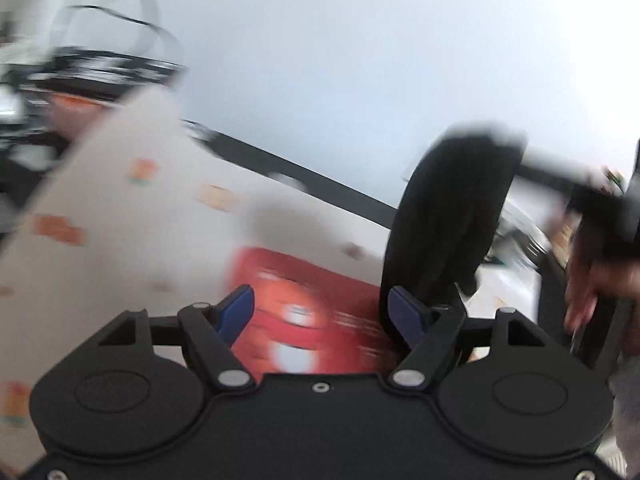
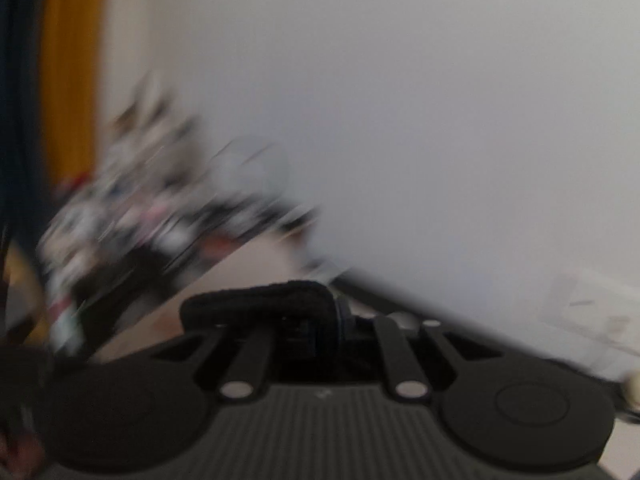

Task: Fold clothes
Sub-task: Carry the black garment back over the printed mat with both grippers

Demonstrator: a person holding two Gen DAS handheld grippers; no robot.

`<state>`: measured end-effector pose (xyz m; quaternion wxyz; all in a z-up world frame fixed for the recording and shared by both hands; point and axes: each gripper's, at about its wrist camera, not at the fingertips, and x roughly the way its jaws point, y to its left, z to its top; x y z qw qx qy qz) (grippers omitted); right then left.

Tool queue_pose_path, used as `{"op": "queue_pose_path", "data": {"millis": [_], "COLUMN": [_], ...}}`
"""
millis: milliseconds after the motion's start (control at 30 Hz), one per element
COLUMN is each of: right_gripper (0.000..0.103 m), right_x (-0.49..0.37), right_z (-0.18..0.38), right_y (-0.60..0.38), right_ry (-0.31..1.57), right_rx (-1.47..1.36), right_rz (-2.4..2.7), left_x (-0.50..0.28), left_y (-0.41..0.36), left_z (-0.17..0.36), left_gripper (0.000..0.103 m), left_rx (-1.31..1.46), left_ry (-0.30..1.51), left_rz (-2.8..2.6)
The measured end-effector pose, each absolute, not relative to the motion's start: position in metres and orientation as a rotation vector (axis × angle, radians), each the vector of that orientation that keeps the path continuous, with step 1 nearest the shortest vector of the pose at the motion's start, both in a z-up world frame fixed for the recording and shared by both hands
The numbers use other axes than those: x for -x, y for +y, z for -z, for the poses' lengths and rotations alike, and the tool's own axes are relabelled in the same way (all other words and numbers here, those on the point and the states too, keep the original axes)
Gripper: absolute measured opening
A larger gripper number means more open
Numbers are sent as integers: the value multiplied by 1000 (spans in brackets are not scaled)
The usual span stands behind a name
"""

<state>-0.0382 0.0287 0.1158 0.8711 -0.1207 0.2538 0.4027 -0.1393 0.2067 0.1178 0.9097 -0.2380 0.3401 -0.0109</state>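
— Where's the garment?
— The black garment [image 1: 448, 220] hangs from my right jaws [image 2: 316, 320], pinched. My left jaws [image 1: 320, 312] gape empty beside it over the worktop [image 1: 120, 220].
— Next?
— Probably spread it flat.

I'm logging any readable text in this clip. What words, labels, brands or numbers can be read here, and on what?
None can be read.
Red printed sheet between the left gripper fingers: white marks, blurred.
White patterned cloth: small orange patches, blurred.
Clutter in the right wrist view: smeared, nothing legible.
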Motion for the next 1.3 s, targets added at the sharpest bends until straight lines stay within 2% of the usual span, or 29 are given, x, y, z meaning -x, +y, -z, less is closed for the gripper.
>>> {"op": "queue_pose_path", "data": {"millis": [33, 67, 100, 167, 200, 333, 467, 667, 833, 1033, 1067, 1133, 1167, 1200, 1300], "right_gripper": [28, 37, 52, 64, 66, 66, 66, 65, 55, 55, 55, 55, 55, 55, 55], "right_x": [39, 42, 36, 41, 40, 0, -26, -13, 9, 31, 30, 28, 26, 24, 17], "right_z": [-103, -89, -77, -69, -69, -109, -132, -84, -43, -33, -31, -29, -28, -27, -19], "right_y": [50, 66, 76, 93, 98, 76, -22, -125, -187, -220, -218, -216, -214, -209, -189], "right_ry": [563, 590, 600, 586, 579, 602, 665, 803, 932, 928, 918, 899, 894, 893, 901], "right_rx": [297, 350, 391, 434, 438, 310, 213, 225, 119, 83, 73, 53, 46, 42, 54], "right_rz": [-885, -916, -931, -938, -934, -881, -763, -550, -364, -296, -298, -305, -312, -323, -388], "left_x": [143, 145, 147, 152, 154, 148, 135, 102, 60, 17, 12, 4, 1, -2, -2], "left_y": [217, 224, 232, 246, 251, 246, 232, 201, 157, 108, 106, 105, 107, 108, 121], "left_z": [-117, -114, -112, -107, -105, -87, -74, -60, -55, -31, -27, -21, -20, -18, -23], "left_gripper": [75, 75, 75, 75, 75, 75, 75, 74, 75, 68, 65, 51, 21, 5, 4], "left_rx": [493, 492, 492, 490, 488, 467, 422, 343, 344, 332, 350, 394, 414, 432, 509], "left_ry": [703, 706, 709, 714, 722, 767, 798, 843, 870, 974, 987, 994, 991, 985, 951], "left_rz": [-10, -38, -65, -120, -138, -155, -157, -124, 18, 77, 71, 50, 45, 44, 47]}}
